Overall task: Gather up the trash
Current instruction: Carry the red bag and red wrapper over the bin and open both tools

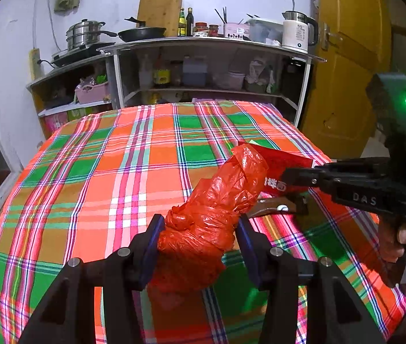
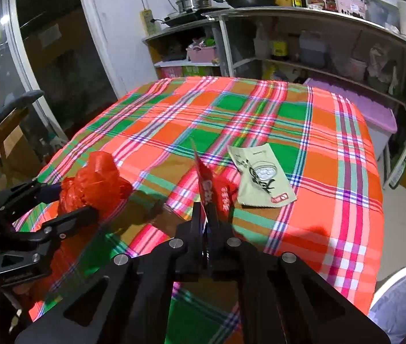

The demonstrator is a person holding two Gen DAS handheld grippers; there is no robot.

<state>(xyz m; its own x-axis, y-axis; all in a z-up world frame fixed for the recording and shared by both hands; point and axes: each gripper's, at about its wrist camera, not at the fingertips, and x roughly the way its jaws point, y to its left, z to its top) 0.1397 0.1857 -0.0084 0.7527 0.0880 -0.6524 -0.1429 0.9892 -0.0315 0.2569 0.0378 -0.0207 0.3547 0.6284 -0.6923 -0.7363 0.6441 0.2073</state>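
Observation:
My left gripper [image 1: 200,223] is shut on a crumpled red plastic bag [image 1: 220,195], whose bulk sticks out forward past the blue pads [image 1: 157,238] above the table. The right wrist view shows the same bag [image 2: 96,177] at the left in the left gripper [image 2: 79,200]. My right gripper [image 2: 207,209] is shut on the edge of a red snack packet [image 2: 205,177], which stands up on edge just over the cloth. The left wrist view shows that packet [image 1: 283,160] at the right, beside the bag, in the right gripper [image 1: 289,183]. A pale green packet [image 2: 260,177] lies flat just beyond.
The table wears an orange, green and pink plaid cloth [image 1: 116,157]. Behind it stands a metal shelf unit [image 1: 203,43] with pots, a pan, bottles and a kettle. A yellow door [image 1: 346,57] is at the right, and a purple bin [image 2: 375,114] sits by the table's far corner.

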